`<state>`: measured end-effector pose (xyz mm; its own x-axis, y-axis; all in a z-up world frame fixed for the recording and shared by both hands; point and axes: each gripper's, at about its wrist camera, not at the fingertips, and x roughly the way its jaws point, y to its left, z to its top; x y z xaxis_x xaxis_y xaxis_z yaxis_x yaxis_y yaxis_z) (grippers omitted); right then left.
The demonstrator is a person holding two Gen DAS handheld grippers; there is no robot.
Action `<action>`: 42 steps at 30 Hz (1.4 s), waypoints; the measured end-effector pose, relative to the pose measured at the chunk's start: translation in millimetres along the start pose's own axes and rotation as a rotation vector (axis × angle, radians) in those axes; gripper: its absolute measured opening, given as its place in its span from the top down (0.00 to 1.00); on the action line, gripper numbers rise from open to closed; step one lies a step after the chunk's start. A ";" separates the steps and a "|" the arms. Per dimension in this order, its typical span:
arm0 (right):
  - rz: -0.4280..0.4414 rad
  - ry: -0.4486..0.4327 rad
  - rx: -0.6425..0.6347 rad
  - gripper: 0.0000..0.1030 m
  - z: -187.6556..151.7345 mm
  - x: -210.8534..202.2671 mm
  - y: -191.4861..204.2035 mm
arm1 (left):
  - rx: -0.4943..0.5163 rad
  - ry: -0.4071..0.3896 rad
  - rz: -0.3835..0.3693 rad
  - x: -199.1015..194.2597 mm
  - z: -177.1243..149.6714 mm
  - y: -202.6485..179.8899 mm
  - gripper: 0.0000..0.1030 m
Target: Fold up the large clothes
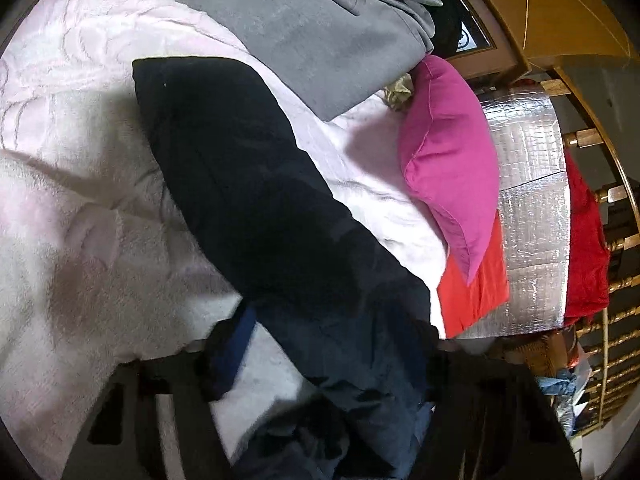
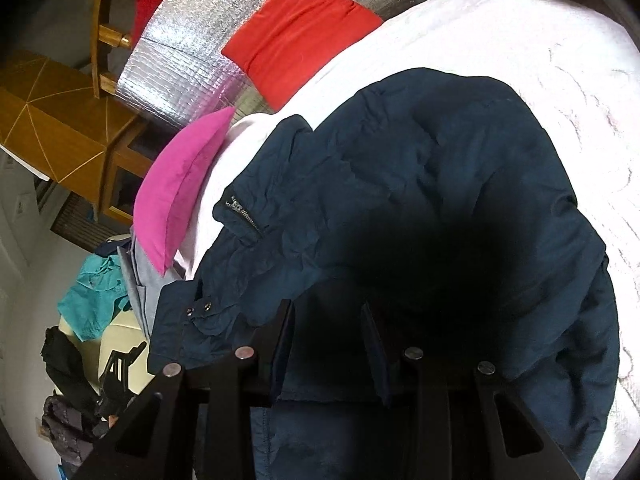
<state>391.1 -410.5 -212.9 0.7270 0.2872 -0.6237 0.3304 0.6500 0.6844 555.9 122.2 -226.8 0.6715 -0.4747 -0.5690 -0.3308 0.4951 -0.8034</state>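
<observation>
Your left tool (image 1: pixel 320 364) has navy fabric bunched between its fingers, and it looks pinched on an end of the navy jacket (image 1: pixel 256 184), though the blur there keeps me from being sure how firmly. From that grip the jacket runs away as one long dark band across the pale pink bedspread (image 1: pixel 80 160), its far end lying flat just short of the grey garment (image 1: pixel 320 40), which sits folded at the far side of the bed. To the right of the band, the magenta pillow (image 1: pixel 448 152) leans against the silver foil panel (image 1: pixel 532 200), overlapping the red cushion (image 1: pixel 476 288). Your right tool (image 2: pixel 328 320) stands with its fingers apart over the jacket's body (image 2: pixel 420 200), cloth draped between and beneath them; I cannot tell whether it grips anything. In that view the jacket is rumpled, its zipper (image 2: pixel 244 214) and snap studs (image 2: pixel 198 308) showing on the left side and its bulk heaped to the right. By my reading you are early in the fold: the grey piece looks finished, but this jacket is neither squared up nor flattened, so nearly all its folding remains.
</observation>
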 end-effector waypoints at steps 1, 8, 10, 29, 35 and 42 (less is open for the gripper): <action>-0.001 -0.003 -0.001 0.63 -0.3 -0.5 0.4 | 0.009 -0.004 0.011 1.3 0.4 0.6 0.60; -0.044 0.017 -0.037 0.63 -3.1 2.3 3.1 | 0.092 -0.104 0.019 -17.2 -0.1 -12.1 0.85; -0.057 0.033 -0.016 0.63 -3.6 4.0 -2.1 | 0.162 -0.146 0.023 -29.4 -4.1 -30.1 0.88; -0.033 0.010 0.030 0.63 -0.1 -34.9 -28.4 | 0.772 -0.210 -0.209 -91.3 -154.4 -190.8 0.93; -0.021 0.000 0.048 0.63 6.5 -43.0 -34.8 | 0.838 0.079 -0.104 -0.4 -219.6 -175.5 0.93; 0.000 0.004 0.063 0.63 11.3 -44.3 -35.5 | 0.701 0.460 0.051 72.6 -242.7 -119.5 0.90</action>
<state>354.0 -454.2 -205.3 0.7245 0.2899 -0.6254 0.3677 0.6048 0.7064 483.3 -148.0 -214.7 0.2788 -0.6135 -0.7388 0.2372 0.7895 -0.5661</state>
